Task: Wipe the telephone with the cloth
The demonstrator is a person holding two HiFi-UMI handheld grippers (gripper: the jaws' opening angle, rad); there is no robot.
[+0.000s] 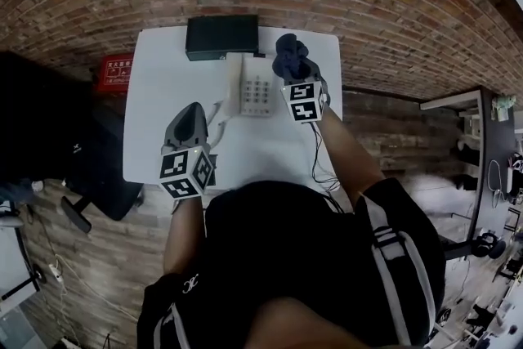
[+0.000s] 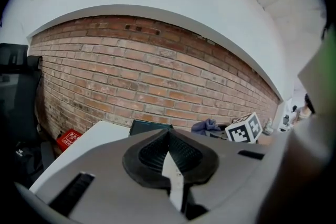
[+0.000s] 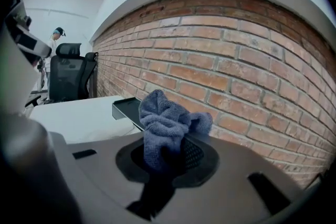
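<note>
A white telephone (image 1: 257, 96) lies on the white table (image 1: 163, 110), its handset (image 1: 231, 87) along its left side. My right gripper (image 1: 292, 68) hangs just right of the phone's far end, shut on a bunched blue cloth (image 1: 288, 57). In the right gripper view the cloth (image 3: 165, 120) sticks up out of the gripper (image 3: 168, 152) and hides the phone. My left gripper (image 1: 194, 110) is over the table left of and nearer than the phone. Its jaws meet in the left gripper view (image 2: 168, 136) with nothing between them. From there the cloth (image 2: 206, 126) shows far right.
A black box (image 1: 221, 37) stands at the table's back edge against the brick wall, also seen as the box (image 2: 149, 126) (image 3: 127, 108). A red box (image 1: 114, 73) sits on the floor at the left. A black office chair (image 1: 41, 135) is left of the table. Cables (image 1: 319, 159) trail off the table's right front.
</note>
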